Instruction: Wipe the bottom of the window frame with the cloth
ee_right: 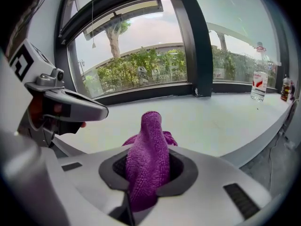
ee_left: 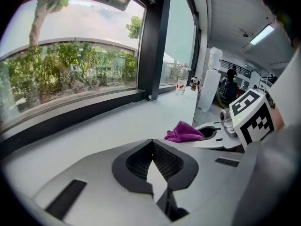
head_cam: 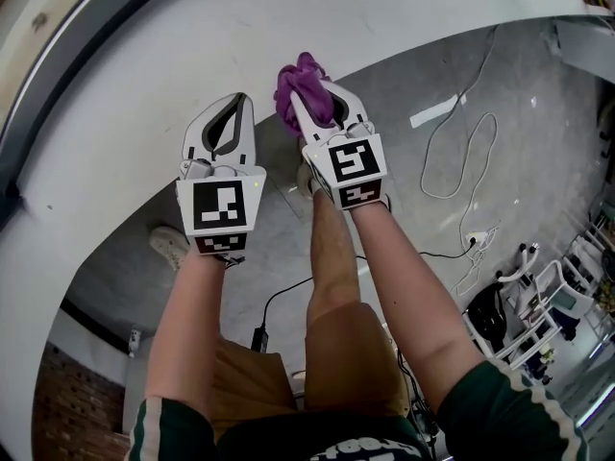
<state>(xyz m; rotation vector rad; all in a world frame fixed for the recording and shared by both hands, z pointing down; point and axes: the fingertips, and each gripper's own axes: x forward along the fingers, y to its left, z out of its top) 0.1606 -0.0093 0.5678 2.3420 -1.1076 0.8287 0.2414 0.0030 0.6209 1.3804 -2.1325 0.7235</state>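
Note:
A purple cloth [head_cam: 300, 86] is bunched in my right gripper [head_cam: 309, 102], which is shut on it above the white sill [head_cam: 125, 113]. In the right gripper view the cloth [ee_right: 148, 157] stands up out of the jaws and hides the tips. To its left, over the same sill, my left gripper [head_cam: 238, 102] is shut with nothing in it, its tips meeting [ee_left: 151, 142]. The dark bottom rail of the window frame [ee_left: 84, 111] runs along the far side of the sill, well ahead of both grippers [ee_right: 150, 92].
A dark upright window post [ee_right: 197, 46] stands at the sill's far edge. A water bottle [ee_right: 257, 84] and smaller bottles [ee_right: 285, 88] stand on the sill to the right. Below the sill's near edge are grey floor, cables [head_cam: 461, 171] and the person's legs.

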